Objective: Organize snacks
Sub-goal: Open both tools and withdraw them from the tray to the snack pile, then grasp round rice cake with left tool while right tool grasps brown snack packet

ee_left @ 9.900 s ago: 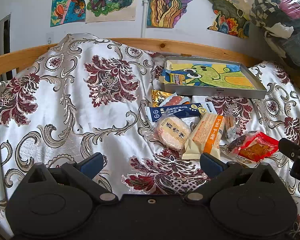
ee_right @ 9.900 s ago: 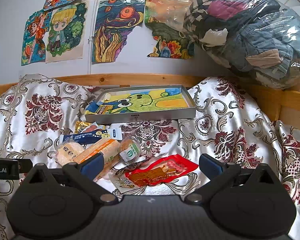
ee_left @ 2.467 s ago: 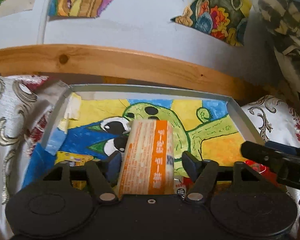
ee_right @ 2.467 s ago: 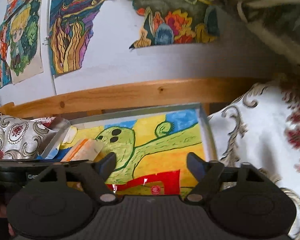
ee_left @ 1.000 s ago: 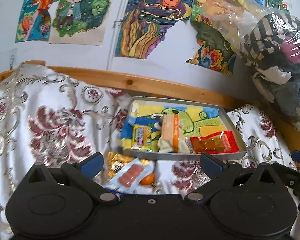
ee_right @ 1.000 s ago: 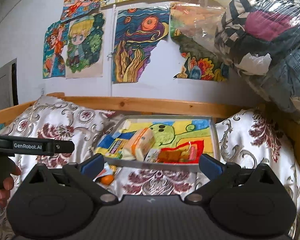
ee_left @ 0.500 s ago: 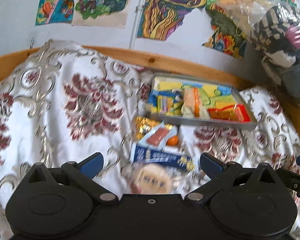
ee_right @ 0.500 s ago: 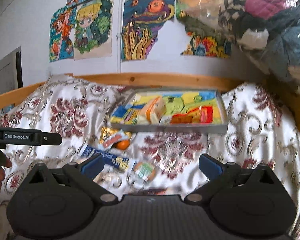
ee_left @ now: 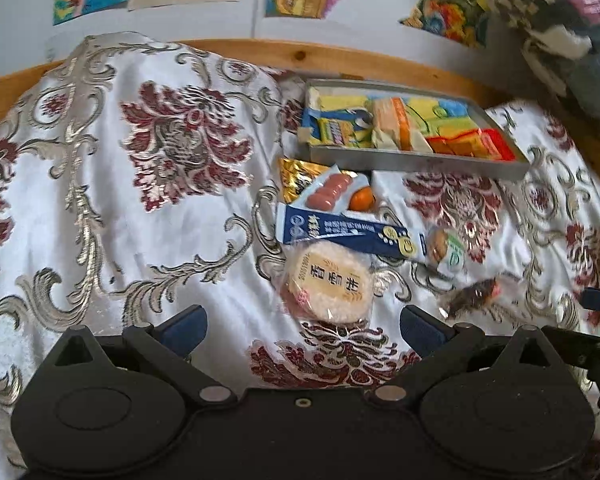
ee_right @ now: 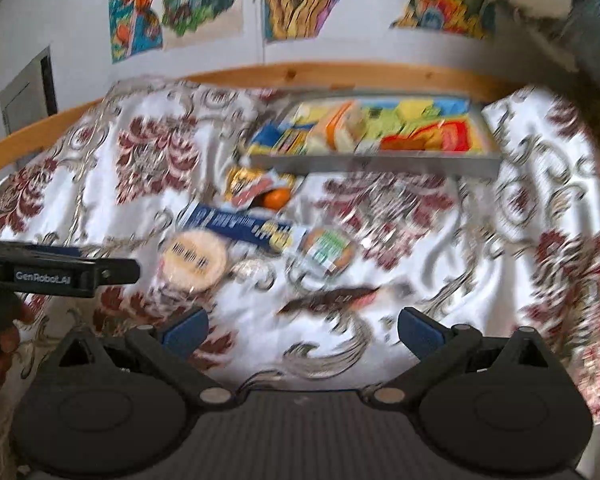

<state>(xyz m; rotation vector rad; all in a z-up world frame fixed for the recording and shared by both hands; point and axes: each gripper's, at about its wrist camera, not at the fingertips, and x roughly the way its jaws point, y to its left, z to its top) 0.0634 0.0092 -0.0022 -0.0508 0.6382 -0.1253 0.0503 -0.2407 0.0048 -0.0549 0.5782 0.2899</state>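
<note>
My left gripper (ee_left: 302, 322) is spread wide with nothing in it — the round rice cracker (ee_left: 327, 285) lies on the bedspread (ee_left: 140, 220) just ahead, between the fingers. Right gripper (ee_right: 302, 326) hangs wide too, dark snack packet (ee_right: 330, 297) right ahead — tray (ee_left: 412, 159) sits near the far edge.

The orange pack (ee_left: 396, 124) and the red pack (ee_left: 474, 144), which lay loose on the bedspread (ee_left: 140, 200) at the start, now lie inside the tray (ee_left: 412, 160), side by side next to the yellow packet (ee_left: 338, 131); both were carried there, one in each tool, and let go. The left gripper (ee_left: 300, 326) and the right gripper (ee_right: 302, 326) have since drawn back from the tray, both with jaws spread wide and empty; they now hang over the snacks left on the cloth, the left one just short of the round cake (ee_left: 328, 286), the right one near the dark wrapper (ee_right: 332, 296).
</note>
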